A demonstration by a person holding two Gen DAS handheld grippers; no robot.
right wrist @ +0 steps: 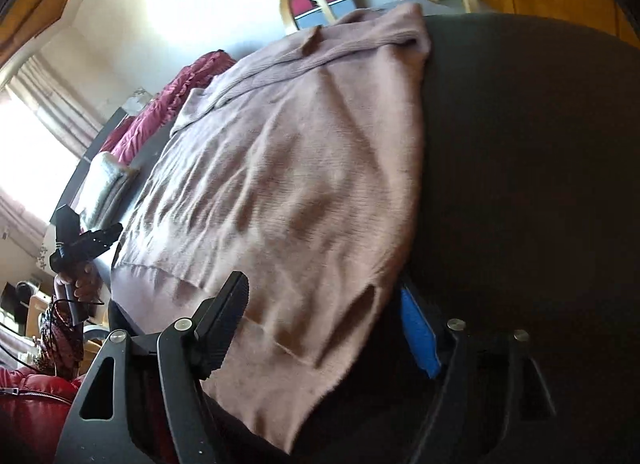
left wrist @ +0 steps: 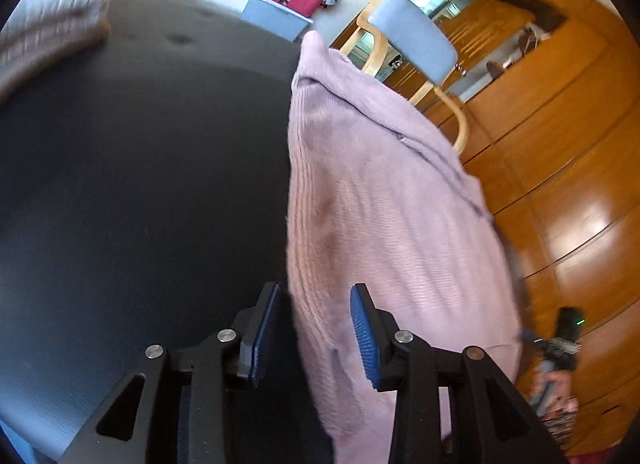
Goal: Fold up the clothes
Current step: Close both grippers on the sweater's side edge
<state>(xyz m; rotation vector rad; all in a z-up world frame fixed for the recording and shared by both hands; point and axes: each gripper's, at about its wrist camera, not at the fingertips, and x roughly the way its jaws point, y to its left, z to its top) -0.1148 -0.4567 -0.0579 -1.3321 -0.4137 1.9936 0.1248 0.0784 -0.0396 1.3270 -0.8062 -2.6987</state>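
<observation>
a pale pink ribbed knit sweater (left wrist: 384,200) lies spread on a dark table (left wrist: 140,184), its body flat and its collar end bunched toward the far edge near a grey-backed wooden chair (left wrist: 416,40). in the left wrist view the left gripper (left wrist: 316,304) stands with its jaws apart, straddling the sweater's near edge, one blue pad over the bare table and the other over the knit; whether either pad touches the cloth is hard to tell. in the right wrist view the right gripper (right wrist: 324,304) is also spread wide around the hem corner, the sweater (right wrist: 288,168) lying between the black finger and the blue pad, which is partly hidden behind the fabric. at the left of that view the left gripper (right wrist: 86,242) shows small in a hand (right wrist: 82,278). a folded pile (left wrist: 48,32) at the table's far corner is blurred, as is a dark red garment (right wrist: 160,108) beyond.
</observation>
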